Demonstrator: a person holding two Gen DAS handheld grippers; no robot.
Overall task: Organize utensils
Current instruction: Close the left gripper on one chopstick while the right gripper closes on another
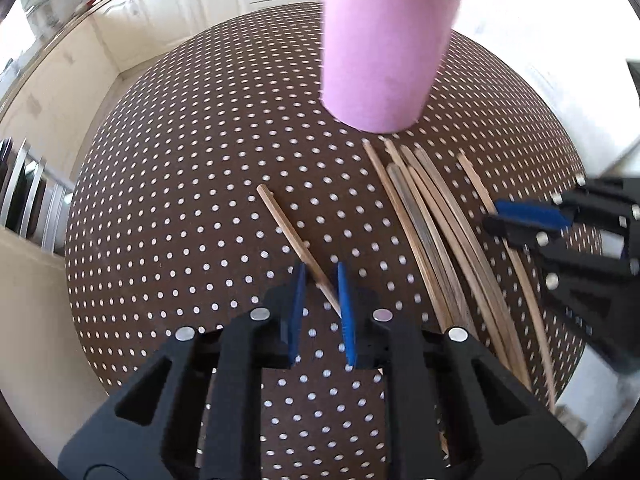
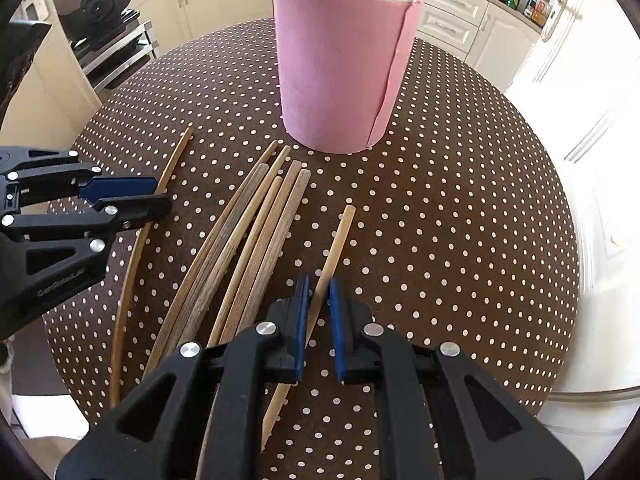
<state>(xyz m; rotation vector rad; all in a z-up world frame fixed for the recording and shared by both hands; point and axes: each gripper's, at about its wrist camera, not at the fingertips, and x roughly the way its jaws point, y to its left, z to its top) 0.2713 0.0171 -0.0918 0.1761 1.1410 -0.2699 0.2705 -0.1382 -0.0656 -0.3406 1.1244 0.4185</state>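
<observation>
The left gripper (image 1: 322,280) pinches one chopstick (image 1: 294,240). The right gripper (image 2: 319,300) pinches another chopstick (image 2: 334,248). More sticks (image 2: 248,248) lie by the pink cup (image 2: 340,72).

Black tool (image 2: 319,300), blue pads (image 2: 303,324)

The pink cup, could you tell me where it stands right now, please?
In the right wrist view the pink cup stands upright at top centre on the dotted tablecloth, beyond the loose chopsticks.
</observation>
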